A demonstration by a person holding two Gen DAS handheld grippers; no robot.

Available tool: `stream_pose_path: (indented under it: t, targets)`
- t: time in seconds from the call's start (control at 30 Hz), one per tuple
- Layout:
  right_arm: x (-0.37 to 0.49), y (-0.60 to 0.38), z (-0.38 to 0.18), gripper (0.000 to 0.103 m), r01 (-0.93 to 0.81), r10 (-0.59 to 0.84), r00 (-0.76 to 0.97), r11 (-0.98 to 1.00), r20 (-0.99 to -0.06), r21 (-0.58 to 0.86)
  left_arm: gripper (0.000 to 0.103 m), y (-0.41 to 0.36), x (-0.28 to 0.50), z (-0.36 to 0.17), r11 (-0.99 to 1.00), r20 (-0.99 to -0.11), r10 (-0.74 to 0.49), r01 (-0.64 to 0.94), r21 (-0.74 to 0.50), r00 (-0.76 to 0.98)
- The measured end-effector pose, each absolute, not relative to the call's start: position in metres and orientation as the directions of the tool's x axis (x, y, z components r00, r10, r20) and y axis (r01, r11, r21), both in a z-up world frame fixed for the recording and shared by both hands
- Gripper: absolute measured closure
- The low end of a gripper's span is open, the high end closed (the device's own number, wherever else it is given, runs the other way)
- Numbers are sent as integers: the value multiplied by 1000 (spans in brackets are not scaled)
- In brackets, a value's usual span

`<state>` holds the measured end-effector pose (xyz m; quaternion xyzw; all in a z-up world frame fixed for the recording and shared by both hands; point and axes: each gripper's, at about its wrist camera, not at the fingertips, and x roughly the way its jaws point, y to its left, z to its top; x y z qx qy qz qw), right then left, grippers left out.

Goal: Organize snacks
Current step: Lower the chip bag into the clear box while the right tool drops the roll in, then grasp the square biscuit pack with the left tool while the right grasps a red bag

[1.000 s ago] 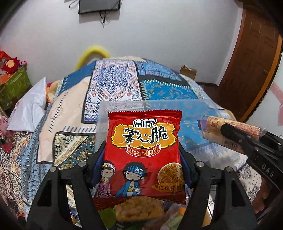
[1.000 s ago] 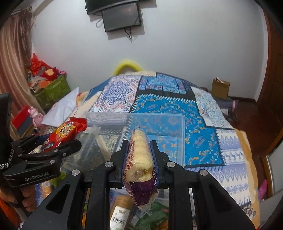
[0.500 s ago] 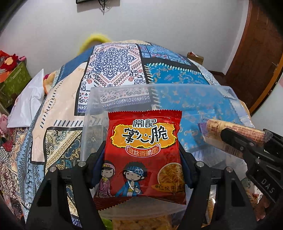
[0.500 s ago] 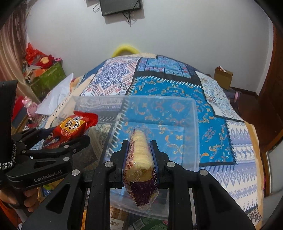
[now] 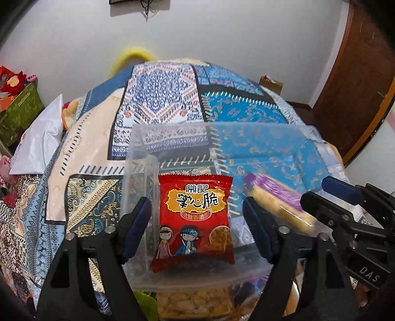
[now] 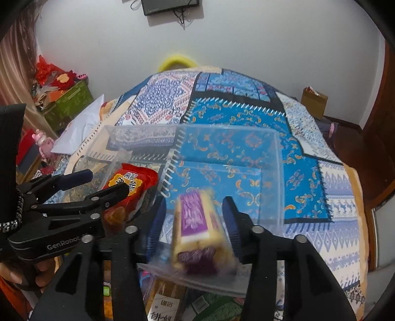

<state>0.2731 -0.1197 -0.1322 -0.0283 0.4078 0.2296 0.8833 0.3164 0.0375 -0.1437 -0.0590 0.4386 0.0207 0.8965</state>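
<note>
Red snack packet [image 5: 195, 218] loose between spread left jaws.

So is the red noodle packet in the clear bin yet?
In: the red packet lies loose inside the clear bin, left gripper open around it.

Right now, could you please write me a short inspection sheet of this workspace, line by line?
Surface: bed with blue patterned patchwork quilt.
Job's things: clear plastic storage bin on the quilt; red noodle-snack packet and purple-labelled sleeve of yellow biscuits, blurred, both over or in the bin, out of the fingers.
Clutter: more snack packs below the bin's near edge.
Grippers: left gripper open; right gripper open.
Cables: black cords hang from the wall-mounted screen.
Surroundings: white wall, brown wooden door, green box, white pillow, cardboard box.
</note>
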Motion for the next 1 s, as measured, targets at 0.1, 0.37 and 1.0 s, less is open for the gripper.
stream_pose_path:
  t: [0.1, 0.37, 1.0]
  targets:
    - [265, -125, -120, 56, -431, 397, 571, 890, -718, 149, 24, 39, 303, -126, 992, -764, -13, -88, -90, 645]
    - [229, -152, -87, 51, -418, 410, 629, 895, -660, 157, 23, 35, 250, -82, 995, -703, 8, -75, -64, 711]
    - [156, -202, -118, 38, -360, 367, 607, 918, -705, 168, 18, 6, 139, -126, 998, -778, -36, -25, -66, 627]
